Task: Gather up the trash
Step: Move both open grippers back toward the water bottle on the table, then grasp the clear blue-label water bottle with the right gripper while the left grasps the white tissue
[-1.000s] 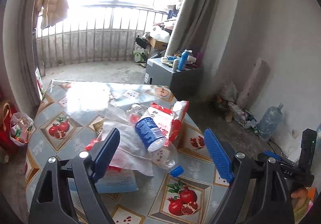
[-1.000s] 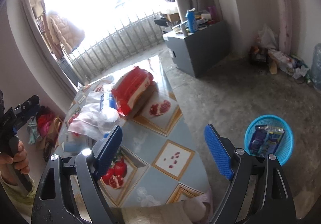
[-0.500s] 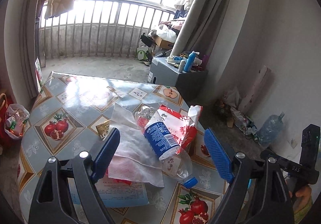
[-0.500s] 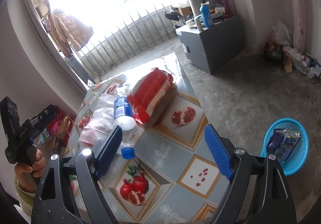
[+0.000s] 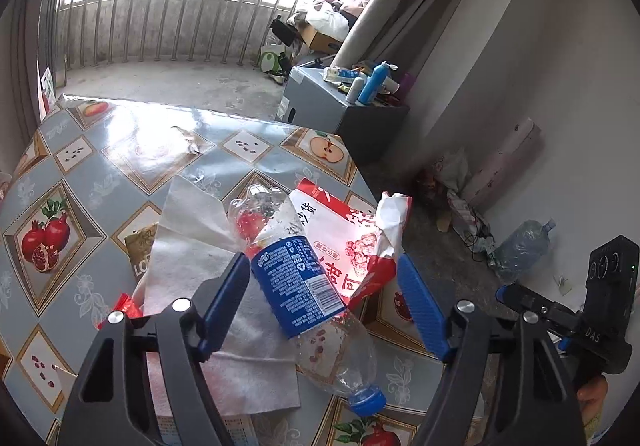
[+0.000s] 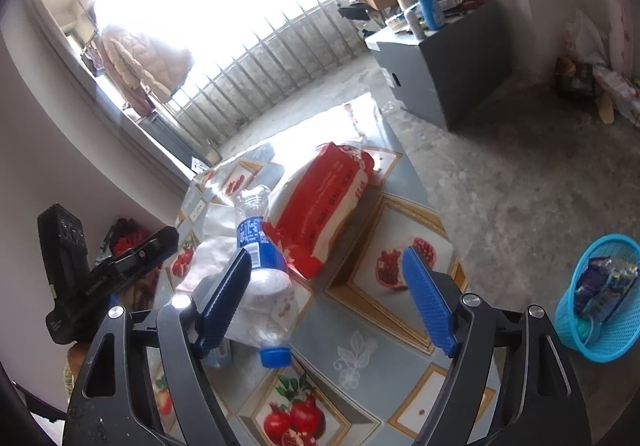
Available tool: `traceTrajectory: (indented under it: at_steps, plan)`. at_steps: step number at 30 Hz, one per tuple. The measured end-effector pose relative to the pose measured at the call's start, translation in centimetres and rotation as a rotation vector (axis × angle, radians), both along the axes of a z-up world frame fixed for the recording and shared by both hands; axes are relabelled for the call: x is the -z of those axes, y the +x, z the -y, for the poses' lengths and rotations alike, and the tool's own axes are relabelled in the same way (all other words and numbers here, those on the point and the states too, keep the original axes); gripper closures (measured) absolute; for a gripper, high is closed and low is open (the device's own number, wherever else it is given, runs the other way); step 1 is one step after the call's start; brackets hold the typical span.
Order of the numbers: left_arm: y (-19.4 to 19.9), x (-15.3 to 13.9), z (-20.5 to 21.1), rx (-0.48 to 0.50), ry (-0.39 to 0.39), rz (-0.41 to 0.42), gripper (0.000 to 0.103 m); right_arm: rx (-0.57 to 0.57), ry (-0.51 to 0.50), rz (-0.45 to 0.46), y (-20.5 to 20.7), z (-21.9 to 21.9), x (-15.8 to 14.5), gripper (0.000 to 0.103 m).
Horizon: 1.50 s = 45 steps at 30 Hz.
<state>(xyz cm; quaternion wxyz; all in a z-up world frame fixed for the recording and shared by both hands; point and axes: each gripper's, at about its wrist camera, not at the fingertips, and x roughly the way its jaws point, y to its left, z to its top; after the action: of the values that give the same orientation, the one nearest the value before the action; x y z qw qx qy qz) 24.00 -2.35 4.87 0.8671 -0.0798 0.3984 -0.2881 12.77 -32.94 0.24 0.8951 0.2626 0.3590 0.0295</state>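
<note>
An empty plastic bottle (image 5: 304, 286) with a blue label and blue cap lies on the fruit-patterned table (image 5: 120, 166), over a white tissue (image 5: 192, 246) and against a red and white snack bag (image 5: 344, 238). My left gripper (image 5: 324, 306) is open, its jaws on either side of the bottle, just above it. In the right wrist view the bottle (image 6: 264, 278) and snack bag (image 6: 324, 206) lie ahead. My right gripper (image 6: 328, 302) is open and empty above the table, the bottle by its left finger.
A blue trash basket (image 6: 596, 306) with wrappers stands on the floor right of the table. A small gold wrapper (image 5: 140, 250) and a blue-white packet (image 5: 200, 426) lie under the tissue. A grey cabinet (image 5: 340, 106) with bottles stands beyond the table.
My left gripper has moved forward and down, so the bottle now sits between its jaws. My right gripper has moved left, closer to the bottle and bag.
</note>
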Motion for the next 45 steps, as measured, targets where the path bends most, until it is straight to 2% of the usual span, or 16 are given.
traceTrajectory:
  at_steps: [4, 10, 15, 19, 33, 45]
  plan:
    - [0.5, 0.4, -1.0, -0.035, 0.015, 0.006, 0.031, -0.089, -0.009, 0.014, 1.1, -2.3, 0.0, 0.031]
    - [0.4, 1.1, -4.5, -0.120, 0.063, 0.009, 0.037, -0.225, -0.030, -0.041, 3.1, -6.5, 1.8, 0.040]
    - [1.2, 2.0, -7.1, -0.159, 0.080, -0.017, 0.040, -0.279, -0.049, -0.070, 4.5, -8.8, 2.7, 0.042]
    - [2.0, 3.1, -7.7, -0.156, 0.066, -0.069, 0.043, -0.297, -0.089, -0.082, 5.7, -9.9, 2.8, 0.042]
    - [3.1, 5.5, -7.4, -0.117, 0.033, -0.143, 0.062, -0.298, -0.288, -0.168, 8.2, -13.1, 4.5, 0.041]
    - [4.4, 6.8, -8.1, -0.149, 0.019, -0.192, 0.062, -0.278, -0.334, -0.226, 9.6, -13.9, 5.8, 0.041]
